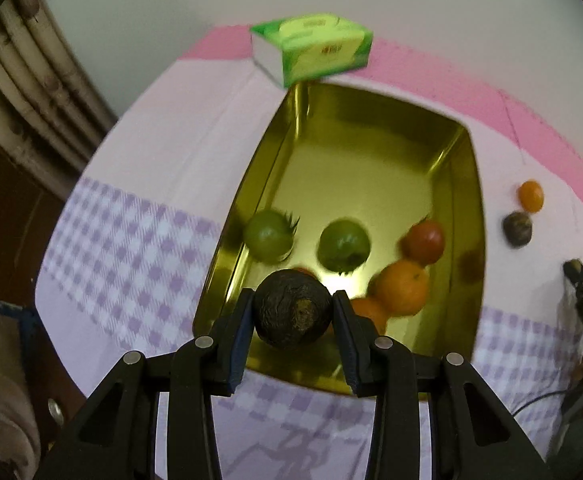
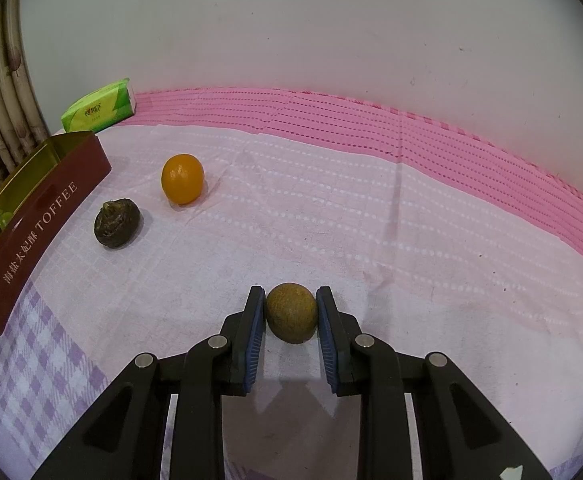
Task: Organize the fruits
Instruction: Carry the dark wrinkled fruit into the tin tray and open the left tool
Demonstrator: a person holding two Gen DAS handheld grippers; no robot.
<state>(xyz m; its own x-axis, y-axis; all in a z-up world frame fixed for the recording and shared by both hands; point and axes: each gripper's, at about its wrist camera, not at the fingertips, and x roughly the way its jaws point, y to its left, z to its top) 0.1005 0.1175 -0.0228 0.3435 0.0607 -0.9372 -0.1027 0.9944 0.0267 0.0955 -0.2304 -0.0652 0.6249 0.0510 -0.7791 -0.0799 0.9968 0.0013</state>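
Two fruits are in hand right now, one per gripper. The left gripper is clamped on a dark wrinkled fruit, and it hangs directly over the near end of the gold tin, so the drop is straight down, no sideways travel needed. Below and just ahead sit two green fruits, a red one and a couple of oranges; the picture is smeared there, so the count is probably five or six.

Over on the cloth, the right gripper has its pads against both sides of a brownish round fruit, low near the cloth, and I can't say whether it is lifted. The tin lies well off to that gripper's left, past a second dark fruit and a loose orange. The left hand is plainly the nearer to delivering. A green tissue pack sits beyond the tin.
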